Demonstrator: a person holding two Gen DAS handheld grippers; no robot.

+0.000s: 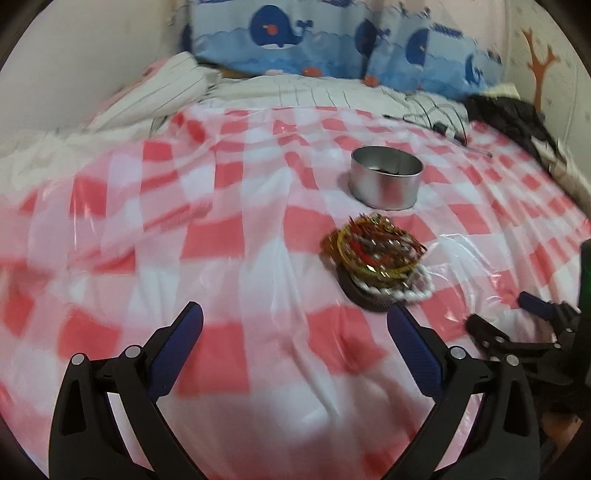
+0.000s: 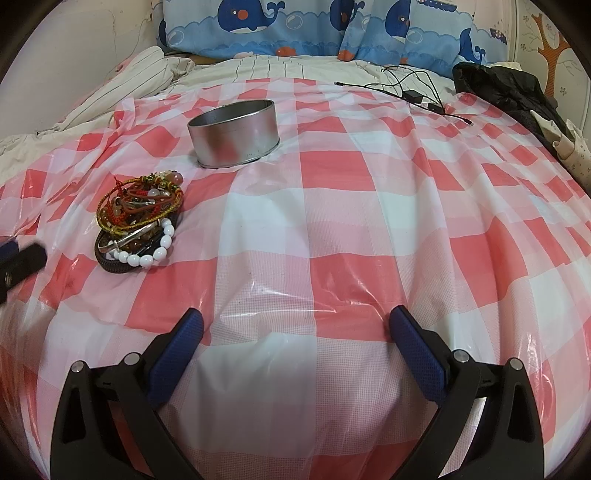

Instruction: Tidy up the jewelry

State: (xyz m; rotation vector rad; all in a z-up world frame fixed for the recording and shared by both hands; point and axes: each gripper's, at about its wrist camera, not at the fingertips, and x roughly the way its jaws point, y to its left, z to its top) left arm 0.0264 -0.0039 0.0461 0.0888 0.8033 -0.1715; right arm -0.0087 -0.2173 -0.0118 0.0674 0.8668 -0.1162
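Checked cloth [image 2: 332, 192] holds bracelets [image 2: 138, 221] (heaped) beside tin [image 2: 232, 133].

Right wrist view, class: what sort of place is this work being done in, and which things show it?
Most likely a bedroom, with a bed as the work surface: whale-print pillows at the head, a striped sheet beneath the red-checked plastic cover, and a charger cable lying nearby.
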